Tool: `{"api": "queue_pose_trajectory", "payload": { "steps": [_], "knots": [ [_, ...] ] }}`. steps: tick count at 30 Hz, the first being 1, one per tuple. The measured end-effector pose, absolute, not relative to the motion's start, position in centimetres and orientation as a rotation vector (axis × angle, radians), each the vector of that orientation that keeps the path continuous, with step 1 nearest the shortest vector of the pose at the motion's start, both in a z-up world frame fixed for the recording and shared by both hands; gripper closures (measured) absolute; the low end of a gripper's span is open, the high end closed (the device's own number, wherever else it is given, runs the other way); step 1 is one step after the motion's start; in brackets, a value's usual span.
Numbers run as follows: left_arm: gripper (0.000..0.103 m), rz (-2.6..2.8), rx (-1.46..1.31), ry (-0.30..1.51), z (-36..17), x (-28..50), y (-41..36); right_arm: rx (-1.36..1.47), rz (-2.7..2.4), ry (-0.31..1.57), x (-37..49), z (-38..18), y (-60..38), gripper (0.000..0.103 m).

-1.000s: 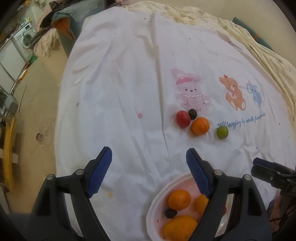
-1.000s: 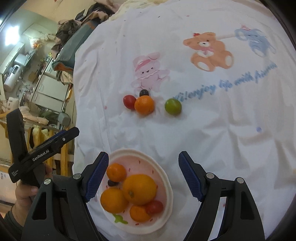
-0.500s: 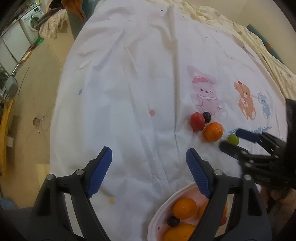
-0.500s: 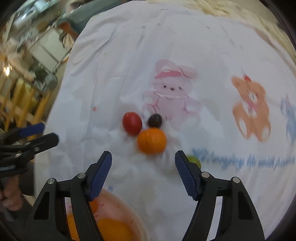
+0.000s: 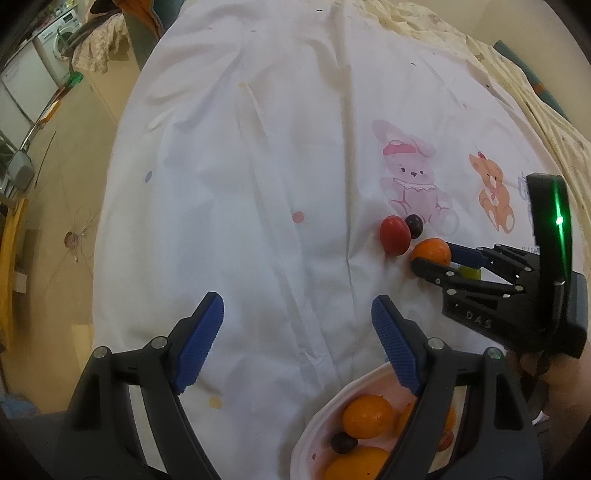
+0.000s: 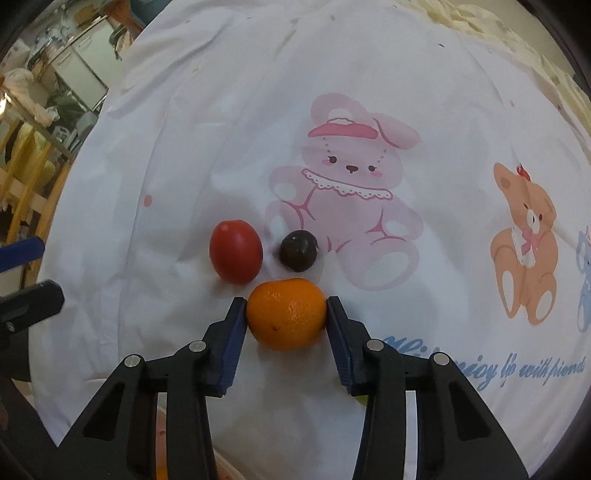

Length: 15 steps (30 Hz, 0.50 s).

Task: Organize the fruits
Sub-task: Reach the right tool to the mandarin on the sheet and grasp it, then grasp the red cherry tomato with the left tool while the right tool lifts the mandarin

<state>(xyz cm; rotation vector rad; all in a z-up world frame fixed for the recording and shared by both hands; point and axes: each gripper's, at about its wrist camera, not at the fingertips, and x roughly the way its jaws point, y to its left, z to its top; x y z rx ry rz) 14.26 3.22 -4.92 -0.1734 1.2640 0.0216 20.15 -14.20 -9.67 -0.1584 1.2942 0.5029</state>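
My right gripper (image 6: pixel 286 319) fingers closing, pads touching the small round orange mandarin (image 6: pixel 286 314) on the white printed bedsheet (image 6: pixel 184 147); my left gripper (image 5: pixel 297 326) fingers apart, empty.

Domestic premises: a washing machine (image 5: pixel 64 31), draped laundry (image 5: pixel 99 55) and a cartoon-printed white bedsheet (image 5: pixel 258 166) indicate a lived-in home.
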Motion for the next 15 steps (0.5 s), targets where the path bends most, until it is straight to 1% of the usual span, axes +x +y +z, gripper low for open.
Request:
{"api": "queue_pose_trajectory", "payload": {
  "steps": [7, 12, 13, 15],
  "knots": [
    [0.023, 0.015, -0.233, 1.261, -4.9, 14.3, 3.7, 0.014, 0.497, 1.257, 18.8, -5.7, -17.4, 0.059],
    [0.024, -0.026, -0.233, 1.262, -4.6, 15.3, 2.2, 0.111, 0.465, 1.238, 15.8, -2.8, -20.7, 0.059],
    [0.026, -0.032, -0.229, 1.258, -4.5, 15.6, 1.8, 0.146, 0.452, 1.232, 15.1, -2.3, -21.7, 0.059],
    [0.035, -0.064, -0.222, 1.250, -4.8, 16.4, 0.6, 0.197, 0.432, 1.224, 14.0, -1.9, -22.7, 0.059]
  ]
}}
